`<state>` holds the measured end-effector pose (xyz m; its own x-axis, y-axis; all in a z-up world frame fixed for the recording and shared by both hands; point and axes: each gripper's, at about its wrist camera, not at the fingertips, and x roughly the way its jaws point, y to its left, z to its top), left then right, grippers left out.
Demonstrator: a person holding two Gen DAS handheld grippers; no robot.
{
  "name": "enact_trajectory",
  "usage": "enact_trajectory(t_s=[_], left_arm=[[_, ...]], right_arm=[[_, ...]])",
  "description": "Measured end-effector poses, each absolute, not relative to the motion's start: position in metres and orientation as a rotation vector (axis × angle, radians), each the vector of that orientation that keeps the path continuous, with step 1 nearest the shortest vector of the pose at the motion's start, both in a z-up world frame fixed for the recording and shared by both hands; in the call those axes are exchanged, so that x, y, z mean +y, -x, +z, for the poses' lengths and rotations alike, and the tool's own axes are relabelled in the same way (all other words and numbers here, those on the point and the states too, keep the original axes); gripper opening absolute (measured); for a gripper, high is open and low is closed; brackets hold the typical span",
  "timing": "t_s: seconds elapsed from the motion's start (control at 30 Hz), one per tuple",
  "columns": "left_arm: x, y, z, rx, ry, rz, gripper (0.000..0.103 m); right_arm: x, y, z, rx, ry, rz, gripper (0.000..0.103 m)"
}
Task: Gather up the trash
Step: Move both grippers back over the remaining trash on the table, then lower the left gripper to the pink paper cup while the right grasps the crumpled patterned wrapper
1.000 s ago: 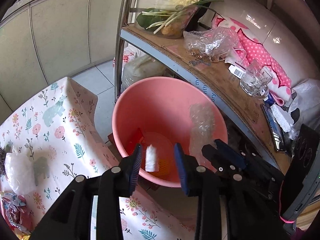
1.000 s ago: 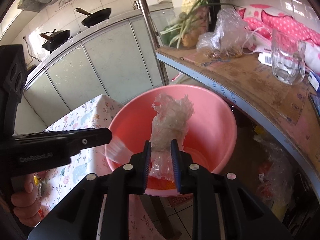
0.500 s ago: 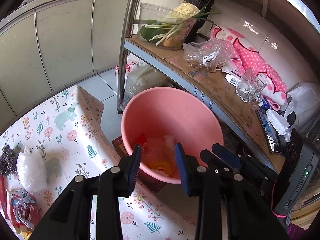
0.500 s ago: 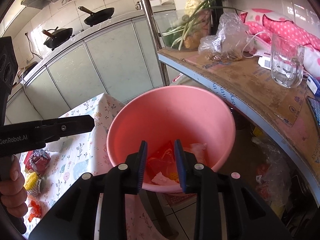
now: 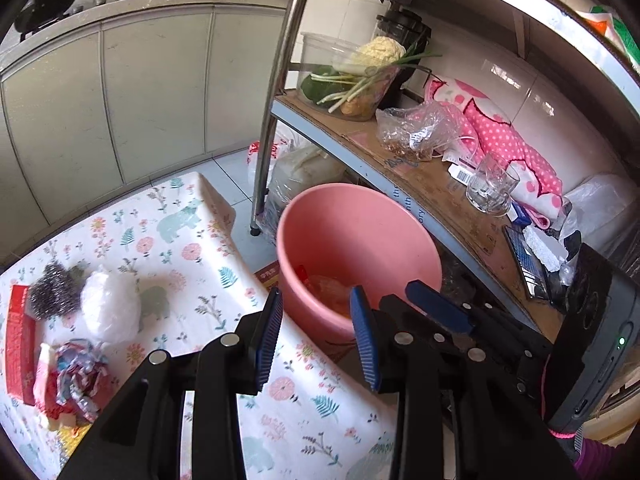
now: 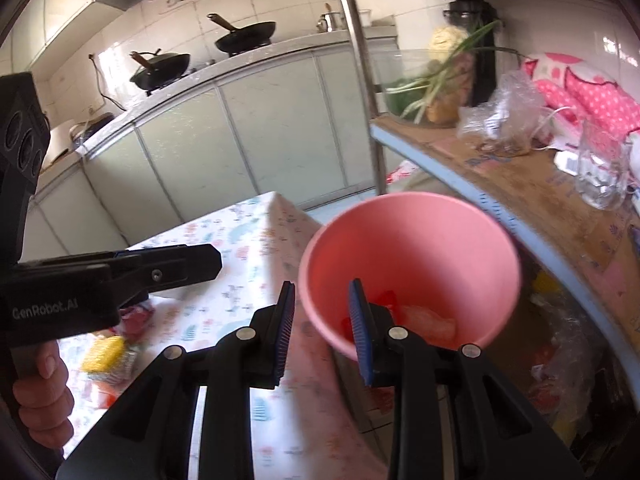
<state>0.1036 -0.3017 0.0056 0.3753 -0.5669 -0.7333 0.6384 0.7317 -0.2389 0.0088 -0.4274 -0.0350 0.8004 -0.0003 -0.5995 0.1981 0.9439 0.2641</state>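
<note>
A pink bucket (image 5: 360,216) stands on the floor beside the table, with orange and clear plastic trash (image 5: 332,288) at its bottom. It also shows in the right wrist view (image 6: 408,216), with trash (image 6: 428,320) inside. My left gripper (image 5: 316,312) is open and empty above the table edge, just short of the bucket. My right gripper (image 6: 320,308) is open and empty near the bucket rim. On the floral tablecloth (image 5: 192,256) lie a white plastic wad (image 5: 110,312), a steel scourer (image 5: 54,294), a crumpled colourful wrapper (image 5: 76,368) and a red box (image 5: 18,344).
A metal shelf (image 5: 424,188) stands right of the bucket, carrying a bowl of vegetables (image 5: 352,80), a plastic bag (image 5: 420,132), a glass (image 5: 490,188) and pink cloth (image 5: 500,132). White cabinets (image 5: 120,100) line the back. A yellow sponge (image 6: 104,352) lies on the table.
My right gripper opened and dropped the clear plastic wad into the bucket. A white scrap from the left gripper fell in too. Both grippers have pulled back and up from the bucket.
</note>
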Motion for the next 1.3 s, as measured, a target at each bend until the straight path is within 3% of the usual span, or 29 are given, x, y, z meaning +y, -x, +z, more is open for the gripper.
enact_trajectory(t_s=[0.47, 0.6, 1.17, 1.23, 1.3], left_arm=[[-0.197, -0.101, 0.012, 0.878, -0.014, -0.626, 0.034], [-0.163, -0.103, 0.009, 0.864, 0.008, -0.555, 0.044], [-0.052, -0.116, -0.044, 0.947, 0.056, -0.336, 0.044], [-0.052, -0.120, -0.050, 0.957, 0.059, -0.345, 0.044], [-0.055, -0.125, -0.055, 0.967, 0.060, -0.352, 0.044]], right_arm=[[-0.385, -0.016, -0.031, 0.701, -0.335, -0.058, 0.028], [-0.378, -0.021, -0.033, 0.743, -0.359, -0.030, 0.028], [-0.308, -0.056, -0.041, 0.847, -0.293, 0.169, 0.029], [-0.299, -0.059, -0.041, 0.859, -0.287, 0.210, 0.041], [-0.289, -0.064, -0.042, 0.874, -0.274, 0.239, 0.043]])
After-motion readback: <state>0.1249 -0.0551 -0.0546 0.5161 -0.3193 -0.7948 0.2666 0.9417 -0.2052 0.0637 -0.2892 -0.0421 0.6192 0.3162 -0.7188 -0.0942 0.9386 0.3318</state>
